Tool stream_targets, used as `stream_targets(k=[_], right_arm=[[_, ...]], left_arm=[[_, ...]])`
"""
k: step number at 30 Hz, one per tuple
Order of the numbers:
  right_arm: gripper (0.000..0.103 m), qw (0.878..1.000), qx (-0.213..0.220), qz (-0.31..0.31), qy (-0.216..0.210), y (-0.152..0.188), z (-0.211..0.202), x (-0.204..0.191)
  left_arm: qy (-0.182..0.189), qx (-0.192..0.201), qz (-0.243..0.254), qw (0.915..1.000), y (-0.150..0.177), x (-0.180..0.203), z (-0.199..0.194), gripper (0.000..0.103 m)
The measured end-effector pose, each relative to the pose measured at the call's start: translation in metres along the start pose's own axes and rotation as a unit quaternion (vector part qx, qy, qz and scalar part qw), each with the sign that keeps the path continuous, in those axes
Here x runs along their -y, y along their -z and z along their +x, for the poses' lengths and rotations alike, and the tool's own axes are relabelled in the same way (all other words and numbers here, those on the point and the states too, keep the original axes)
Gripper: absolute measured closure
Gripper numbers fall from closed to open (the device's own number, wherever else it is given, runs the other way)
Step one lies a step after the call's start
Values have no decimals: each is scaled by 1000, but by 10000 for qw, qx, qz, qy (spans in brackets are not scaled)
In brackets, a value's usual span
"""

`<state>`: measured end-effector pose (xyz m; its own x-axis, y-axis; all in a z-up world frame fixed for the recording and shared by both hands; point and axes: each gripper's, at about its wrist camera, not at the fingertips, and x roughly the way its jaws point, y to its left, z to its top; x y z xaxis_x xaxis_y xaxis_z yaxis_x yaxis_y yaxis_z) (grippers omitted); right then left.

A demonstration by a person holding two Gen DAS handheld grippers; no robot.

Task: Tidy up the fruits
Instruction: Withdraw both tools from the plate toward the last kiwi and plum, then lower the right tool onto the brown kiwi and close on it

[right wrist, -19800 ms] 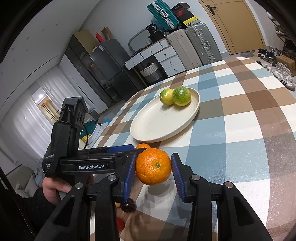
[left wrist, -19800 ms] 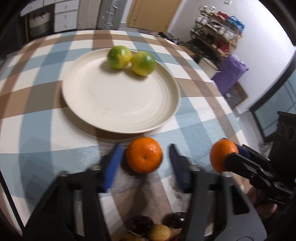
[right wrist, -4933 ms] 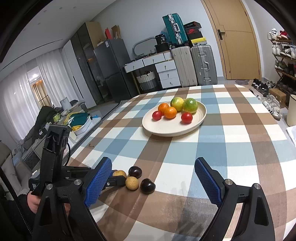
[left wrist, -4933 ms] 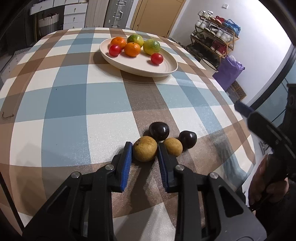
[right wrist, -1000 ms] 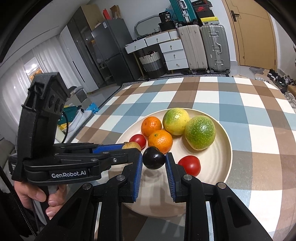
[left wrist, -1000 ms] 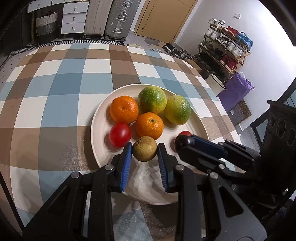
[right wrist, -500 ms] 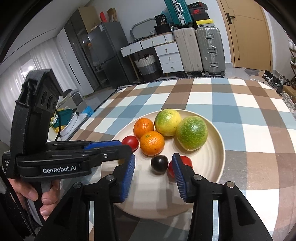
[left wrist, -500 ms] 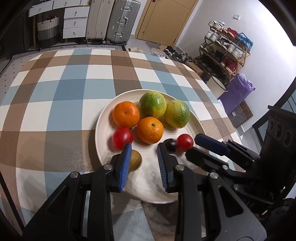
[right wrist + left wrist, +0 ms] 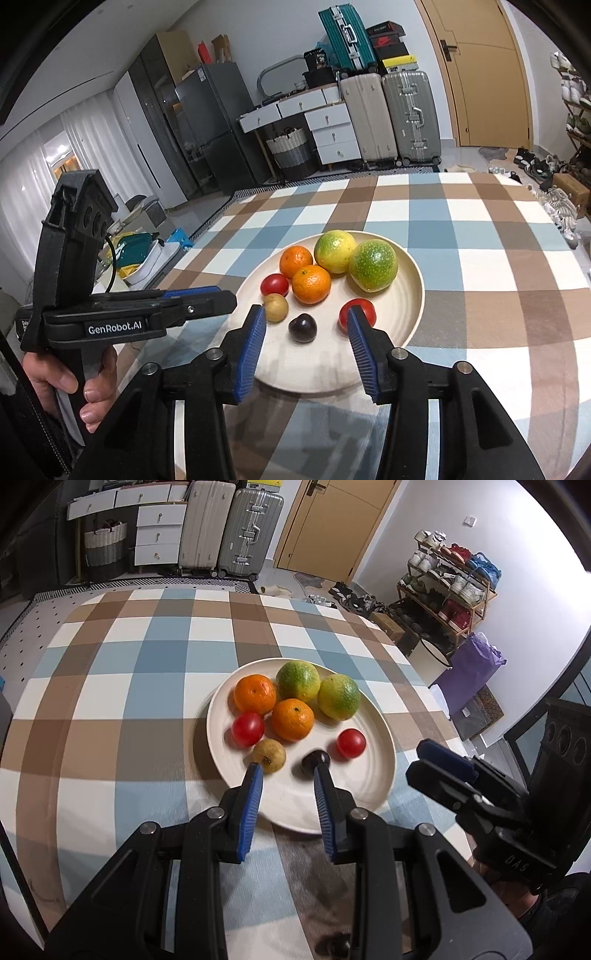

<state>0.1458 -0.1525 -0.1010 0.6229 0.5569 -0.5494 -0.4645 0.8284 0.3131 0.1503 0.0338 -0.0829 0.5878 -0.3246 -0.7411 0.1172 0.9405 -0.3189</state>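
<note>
Both grippers have backed off the plate (image 9: 373, 790). Brown fruit (image 9: 269, 760) and plum (image 9: 302, 328) now lie at frame centre, released. Left gripper (image 9: 288, 771) empty, jaws apart; right gripper (image 9: 306, 325) has just been opening, empty. Two fruits likely remain off-plate.

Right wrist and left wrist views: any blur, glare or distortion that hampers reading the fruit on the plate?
Left wrist view: plate sharp, tablecloth checks bowed by the fisheye, corners black. Right wrist view: dark fruit sharp with a soft shadow; curtains at the left washed out.
</note>
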Motion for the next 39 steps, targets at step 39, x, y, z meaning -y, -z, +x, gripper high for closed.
stream_targets(k=[39], right_arm=[[26,9933,1045,-482,-144,47,-126,-71]], left_arm=[[-135,778,389,9961,105,51,-140,38]])
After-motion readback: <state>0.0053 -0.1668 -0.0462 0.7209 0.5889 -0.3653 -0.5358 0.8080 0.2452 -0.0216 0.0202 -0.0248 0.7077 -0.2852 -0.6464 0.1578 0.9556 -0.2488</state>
